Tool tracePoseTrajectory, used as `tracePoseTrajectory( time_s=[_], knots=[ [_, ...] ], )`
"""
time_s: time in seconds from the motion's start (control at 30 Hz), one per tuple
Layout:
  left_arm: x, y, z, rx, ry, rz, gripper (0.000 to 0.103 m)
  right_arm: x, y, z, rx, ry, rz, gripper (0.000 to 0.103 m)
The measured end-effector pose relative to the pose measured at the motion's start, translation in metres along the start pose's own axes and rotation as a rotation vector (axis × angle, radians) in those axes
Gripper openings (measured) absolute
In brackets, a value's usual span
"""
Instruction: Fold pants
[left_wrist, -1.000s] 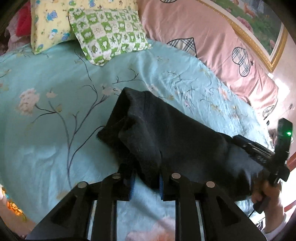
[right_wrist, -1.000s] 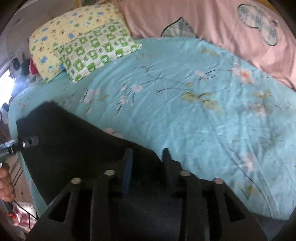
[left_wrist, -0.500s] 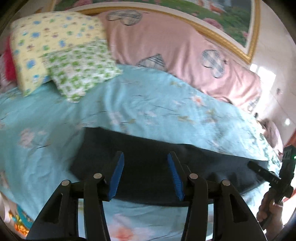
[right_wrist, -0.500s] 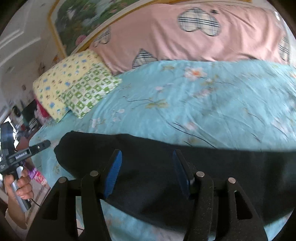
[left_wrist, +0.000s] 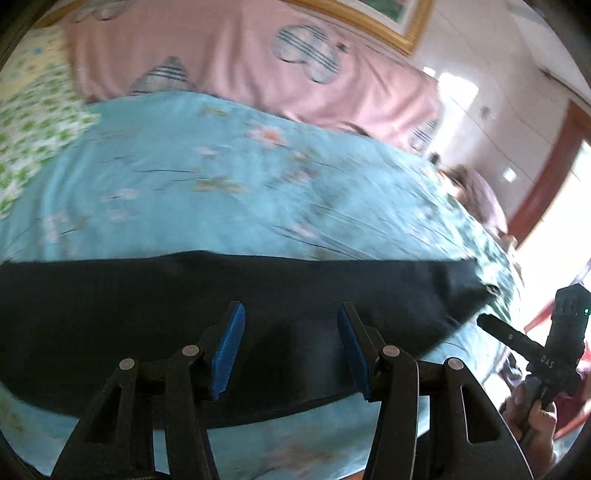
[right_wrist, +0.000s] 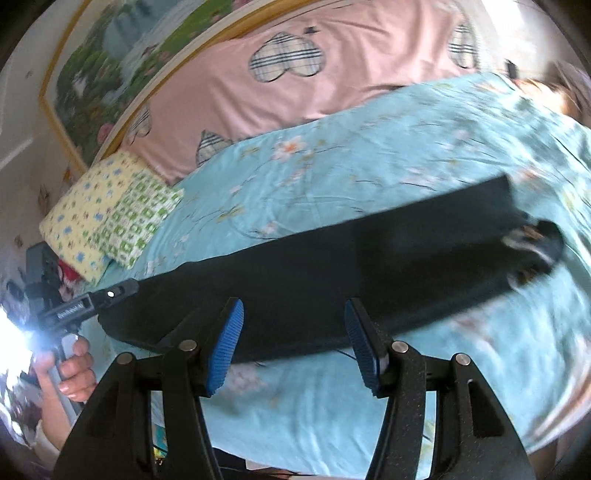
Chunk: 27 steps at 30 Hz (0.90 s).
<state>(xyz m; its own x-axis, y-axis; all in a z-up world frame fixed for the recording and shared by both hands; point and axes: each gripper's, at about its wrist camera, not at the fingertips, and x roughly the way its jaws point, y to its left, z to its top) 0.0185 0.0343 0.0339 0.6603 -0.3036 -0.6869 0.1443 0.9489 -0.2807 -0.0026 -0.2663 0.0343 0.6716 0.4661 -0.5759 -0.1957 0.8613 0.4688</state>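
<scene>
The black pants (left_wrist: 147, 314) lie flat in one long strip across the light blue flowered bedspread (left_wrist: 221, 192). My left gripper (left_wrist: 290, 347) hovers over the middle of the strip. Its jaws are opening and its blue pads (left_wrist: 227, 350) press on nothing. In the right wrist view the pants (right_wrist: 332, 277) run from lower left to upper right, and the end with pale lining (right_wrist: 532, 243) is at the right. My right gripper (right_wrist: 293, 343) is open above the near edge of the cloth. Each wrist view also shows the other hand-held gripper beside one end of the pants.
A pink quilt with plaid hearts (right_wrist: 295, 92) lies along the far side of the bed, under a gold-framed picture (right_wrist: 110, 74). A yellow pillow (right_wrist: 77, 218) and a green checked pillow (right_wrist: 140, 221) sit at the far left. The bed's near edge (right_wrist: 295, 443) is just below my fingers.
Both grippers were shut on the bunched pants a second ago. They have let go, opened, and swung sideways and back. The pants now lie spread out flat.
</scene>
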Motion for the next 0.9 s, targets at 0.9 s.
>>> tracePoseTrajectory(
  time_s=[0.9],
  knots=[
    [0.129, -0.181, 0.052, 0.432, 0.269, -0.298, 0.062, -0.036, -0.108, 0.001, 0.375, -0.093, -0.038, 0.058]
  ],
)
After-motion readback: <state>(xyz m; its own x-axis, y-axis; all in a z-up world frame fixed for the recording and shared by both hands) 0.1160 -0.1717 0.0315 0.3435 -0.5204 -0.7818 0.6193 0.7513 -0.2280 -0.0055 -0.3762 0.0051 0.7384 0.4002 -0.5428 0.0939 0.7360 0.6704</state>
